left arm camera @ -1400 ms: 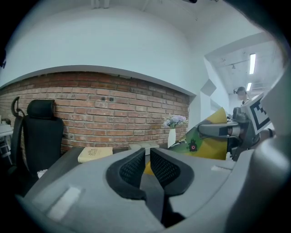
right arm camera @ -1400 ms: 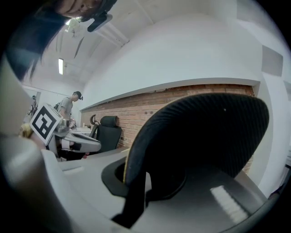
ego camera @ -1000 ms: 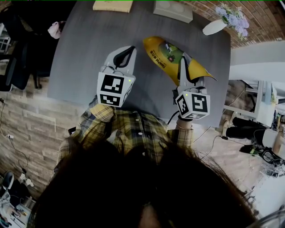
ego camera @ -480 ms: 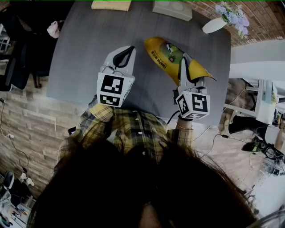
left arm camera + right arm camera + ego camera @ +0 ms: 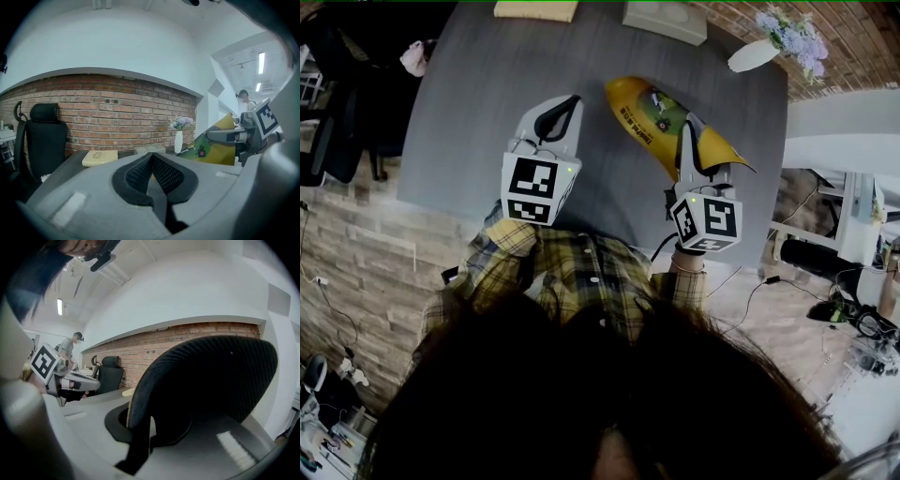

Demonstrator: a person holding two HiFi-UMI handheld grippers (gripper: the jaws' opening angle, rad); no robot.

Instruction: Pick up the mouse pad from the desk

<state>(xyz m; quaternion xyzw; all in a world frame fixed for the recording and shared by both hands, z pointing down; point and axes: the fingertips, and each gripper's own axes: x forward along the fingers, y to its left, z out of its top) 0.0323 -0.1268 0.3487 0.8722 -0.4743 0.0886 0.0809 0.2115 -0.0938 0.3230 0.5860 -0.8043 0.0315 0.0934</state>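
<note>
The mouse pad (image 5: pixel 652 117) is yellow with a green printed picture and a black underside. It hangs tilted above the grey desk (image 5: pixel 478 112), pinched at its near edge by my right gripper (image 5: pixel 686 133), which is shut on it. In the right gripper view its black underside (image 5: pixel 206 380) fills the middle and hides the jaws' tips. My left gripper (image 5: pixel 572 101) hovers over the desk to the left of the pad, shut with nothing in it; its ribbed pads (image 5: pixel 159 171) meet. From the left gripper view the pad (image 5: pixel 213 145) shows at the right.
A yellow book (image 5: pixel 536 10) and a grey box (image 5: pixel 664 21) lie at the desk's far edge. A white vase with flowers (image 5: pixel 769 47) stands at the far right corner. A black chair (image 5: pixel 337 131) is left of the desk. A brick wall is behind.
</note>
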